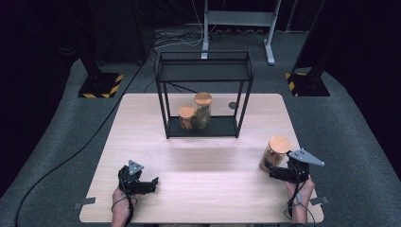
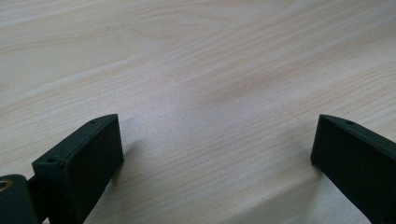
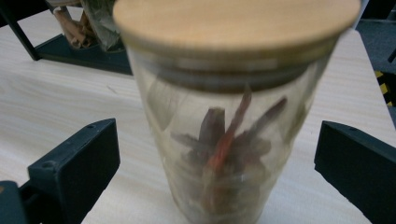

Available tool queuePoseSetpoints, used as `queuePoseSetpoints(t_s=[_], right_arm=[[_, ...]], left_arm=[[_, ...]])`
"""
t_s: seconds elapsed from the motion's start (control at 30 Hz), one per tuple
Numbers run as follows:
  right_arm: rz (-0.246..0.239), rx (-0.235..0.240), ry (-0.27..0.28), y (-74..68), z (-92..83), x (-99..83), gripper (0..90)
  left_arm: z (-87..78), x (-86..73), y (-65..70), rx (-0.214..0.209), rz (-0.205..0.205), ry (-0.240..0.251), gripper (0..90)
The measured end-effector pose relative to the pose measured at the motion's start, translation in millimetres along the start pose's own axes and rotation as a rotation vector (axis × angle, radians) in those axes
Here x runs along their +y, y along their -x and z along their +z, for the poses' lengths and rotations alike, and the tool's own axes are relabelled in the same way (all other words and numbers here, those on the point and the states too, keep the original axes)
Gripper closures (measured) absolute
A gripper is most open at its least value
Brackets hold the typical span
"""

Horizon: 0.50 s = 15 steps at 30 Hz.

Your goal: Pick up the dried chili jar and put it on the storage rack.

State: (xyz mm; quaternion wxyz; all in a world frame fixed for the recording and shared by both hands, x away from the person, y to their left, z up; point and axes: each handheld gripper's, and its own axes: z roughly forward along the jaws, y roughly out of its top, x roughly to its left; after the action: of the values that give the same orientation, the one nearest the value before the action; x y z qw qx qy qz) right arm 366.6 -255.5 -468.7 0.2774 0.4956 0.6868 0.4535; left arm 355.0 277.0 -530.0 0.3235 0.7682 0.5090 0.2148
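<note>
Pale wood made up the table (image 1: 198, 189) in the high view, where a glass jar (image 1: 273, 155) with a wooden lid stood near the right edge, just ahead of the right gripper (image 1: 279, 173). The left gripper (image 1: 149, 185) lay close to the near edge, left of centre. A black wire shelf (image 1: 203, 126) sat by the far edge, carrying a short jar (image 1: 186, 118) and a taller jar (image 1: 203, 110) side by side.

From the left gripper view, the left gripper (image 2: 217, 154) had its jaws spread wide over bare table (image 2: 196, 70), holding nothing.

From the right gripper view, the right gripper (image 3: 217, 163) had its jaws spread on either side of the jar (image 3: 229, 130), apart from the glass; reddish-brown dried pieces (image 3: 224, 154) filled its lower half.
</note>
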Motion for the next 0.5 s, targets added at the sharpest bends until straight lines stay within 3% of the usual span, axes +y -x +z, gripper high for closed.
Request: queuePoseSetpoints(t_s=[0.33, 0.5], right_arm=[[-0.011, 0.017, 0.022, 1.5, 14.2, 15.5, 0.0], [0.012, 0.017, 0.048, 3.8, 15.2, 16.3, 0.0]], left_arm=[[0.0, 0.1, -0.2, -0.002, -0.001, -0.002, 1.8], [0.0, 0.1, -0.3, -0.002, -0.001, -0.002, 1.8]])
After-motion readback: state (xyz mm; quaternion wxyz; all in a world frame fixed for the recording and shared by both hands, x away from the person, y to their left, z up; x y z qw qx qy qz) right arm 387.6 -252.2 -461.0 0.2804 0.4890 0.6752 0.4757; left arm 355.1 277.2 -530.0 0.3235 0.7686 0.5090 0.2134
